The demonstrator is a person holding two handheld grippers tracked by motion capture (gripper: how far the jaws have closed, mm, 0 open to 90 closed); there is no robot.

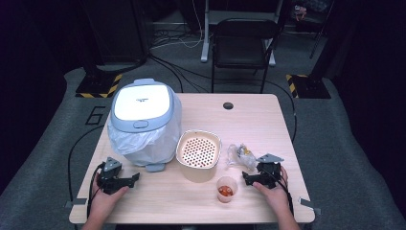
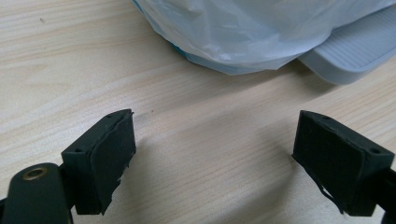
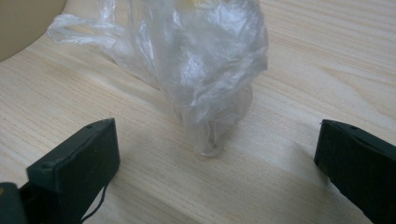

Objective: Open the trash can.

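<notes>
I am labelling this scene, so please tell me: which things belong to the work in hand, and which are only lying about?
In the job:
- clear bag, just ahead of the open right gripper
- bin with liner, ahead of the open left gripper

Lying about, as far as I can judge:
- strainer tub
- cup
- chair

One bin (image 1: pixel 143 120), one colander (image 1: pixel 198 154), one cup (image 1: pixel 226 188), one bag (image 3: pixel 205 70)

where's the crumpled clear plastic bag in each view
high view: the crumpled clear plastic bag lies right of centre, between the beige perforated basket and the right hand-held gripper.
left gripper view: I can't find it here; the plastic there is the bin's liner.
right gripper view: upper centre, just beyond the open jaws.
shared landmark: the light wooden table.
</notes>
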